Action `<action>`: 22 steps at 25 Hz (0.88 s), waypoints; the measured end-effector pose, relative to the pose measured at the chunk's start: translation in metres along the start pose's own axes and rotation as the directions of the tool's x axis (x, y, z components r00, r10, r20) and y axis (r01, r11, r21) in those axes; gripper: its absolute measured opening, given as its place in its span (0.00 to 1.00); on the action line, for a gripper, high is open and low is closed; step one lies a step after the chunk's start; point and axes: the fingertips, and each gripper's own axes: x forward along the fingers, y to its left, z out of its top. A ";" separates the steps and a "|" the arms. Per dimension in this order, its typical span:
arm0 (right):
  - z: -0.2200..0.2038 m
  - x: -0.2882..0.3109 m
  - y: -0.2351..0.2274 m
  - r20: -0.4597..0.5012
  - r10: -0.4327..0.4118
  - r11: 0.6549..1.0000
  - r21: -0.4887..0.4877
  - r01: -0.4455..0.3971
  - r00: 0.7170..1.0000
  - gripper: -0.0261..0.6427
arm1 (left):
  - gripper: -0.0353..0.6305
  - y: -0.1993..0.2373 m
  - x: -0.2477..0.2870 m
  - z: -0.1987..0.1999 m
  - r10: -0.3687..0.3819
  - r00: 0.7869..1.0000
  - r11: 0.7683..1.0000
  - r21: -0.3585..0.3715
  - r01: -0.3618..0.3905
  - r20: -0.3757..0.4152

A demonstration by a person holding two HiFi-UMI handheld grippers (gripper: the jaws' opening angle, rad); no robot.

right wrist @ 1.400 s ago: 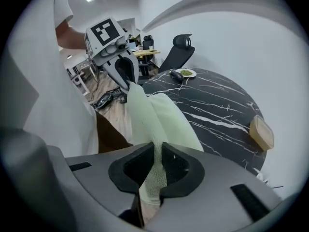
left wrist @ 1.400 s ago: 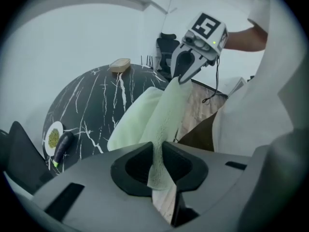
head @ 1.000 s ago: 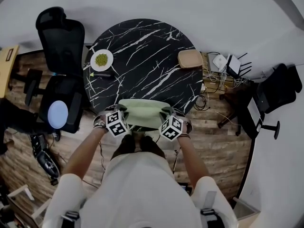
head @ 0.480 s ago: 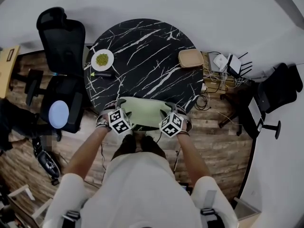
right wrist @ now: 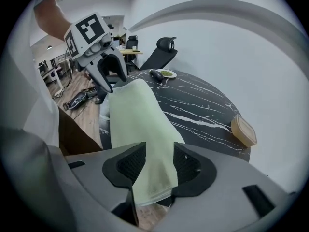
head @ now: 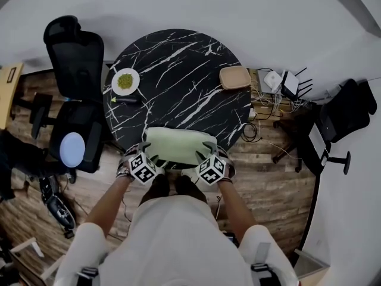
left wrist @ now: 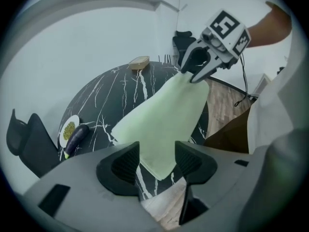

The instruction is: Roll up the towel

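left hand-held gripper (left wrist: pixel 157 162): jaws well apart and just been opening. Near-left towel corner sits in the gap with clear space on both sides, so no grip.
right hand-held gripper (right wrist: pixel 159 164): jaws apart and just been opening. A thicker doubled end of the towel hangs between the pads and may brush one, but it doesn't look pinched.
gripper layout: one at each near corner of the towel, both pointing steeply down at the near bench edge, each visible in the other's view.
towel (head: pixel 175 146): pale green, lying as a wide flat band across the near rim of the bench and spanning gripper to gripper. Near corners reach the edge or just past it; can't tell how much overhangs.
towel shape: flat with a doubled look at the right end, no cylinder or tight coil in any view.
progress (judgement): early. At most one fold or first turn is laid, so nearly all the rolling is left.
next (judgement): re-pinch the near edge at both ends and turn it over away from the body, keeping both ends even.
risk (judgement): the loose near edge could slide off the rim.
bench (head: pixel 178 58): round black marble top, mostly bare beyond the towel.
eggplant (left wrist: pixel 76 138): far left, just beside the plate.
plate (head: pixel 125 81): white with green bits on it, well apart from the towel.
tan container (head: pixel 234 77): far right rim.
office chair (head: pixel 74 52): behind the bench on the left.
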 end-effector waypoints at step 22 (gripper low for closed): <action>0.134 -0.201 -0.089 0.630 -0.299 0.902 0.432 -0.004 0.717 0.03 | 0.06 0.047 -0.178 0.094 0.222 0.785 0.930 -0.367 0.007 0.578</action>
